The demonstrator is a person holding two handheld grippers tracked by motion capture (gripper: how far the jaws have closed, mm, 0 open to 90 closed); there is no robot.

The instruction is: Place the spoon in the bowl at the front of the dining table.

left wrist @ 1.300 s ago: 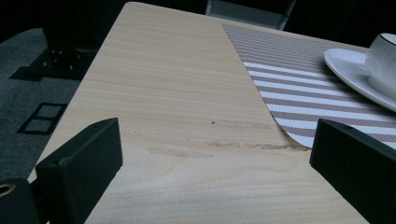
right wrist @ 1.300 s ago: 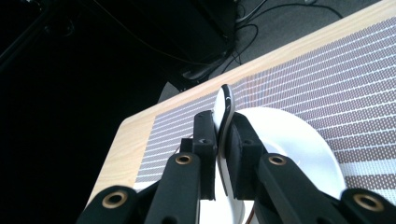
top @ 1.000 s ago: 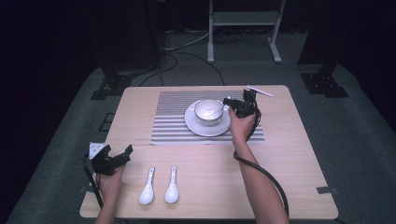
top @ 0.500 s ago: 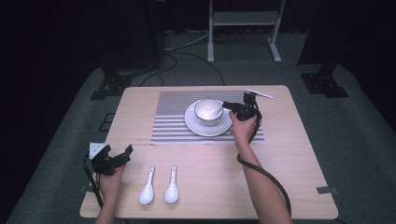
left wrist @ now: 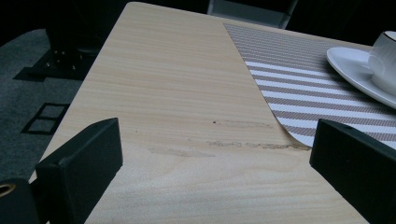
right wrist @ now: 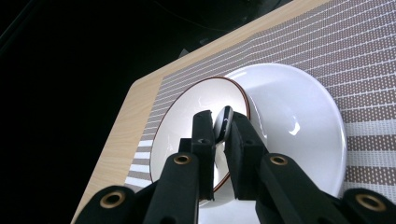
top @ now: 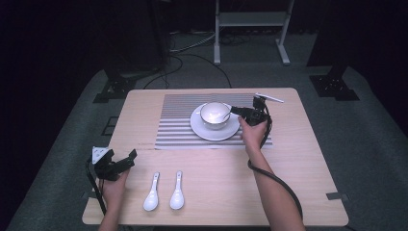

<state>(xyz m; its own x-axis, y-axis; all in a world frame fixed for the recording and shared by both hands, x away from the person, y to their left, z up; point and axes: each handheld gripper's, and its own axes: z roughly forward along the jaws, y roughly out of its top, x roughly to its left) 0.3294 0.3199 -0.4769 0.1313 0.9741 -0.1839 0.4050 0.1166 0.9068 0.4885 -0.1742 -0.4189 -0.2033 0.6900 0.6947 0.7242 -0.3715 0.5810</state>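
Observation:
A white bowl (top: 214,114) with a brown rim stands on a white plate (top: 204,131) on the striped placemat (top: 178,130). My right gripper (top: 235,110) reaches over the bowl's right rim. In the right gripper view it (right wrist: 222,116) is shut on the dark, shiny handle of a spoon (right wrist: 223,127) that points down into the bowl (right wrist: 182,112). My left gripper (top: 130,160) rests open near the table's front left, with nothing between its jaws (left wrist: 217,128). Two white ceramic spoons (top: 152,193) (top: 176,190) lie side by side just right of it.
The wooden table (top: 298,159) has bare surface in front of the placemat and at the right. In the left gripper view the placemat's corner (left wrist: 289,135) curls slightly, with the plate (left wrist: 350,60) and bowl (left wrist: 385,60) beyond. Dark floor, cables and a metal stand (top: 250,19) lie behind.
The right gripper has shifted slightly down and toward the bowl with the spoon still in it. The left gripper has not moved.

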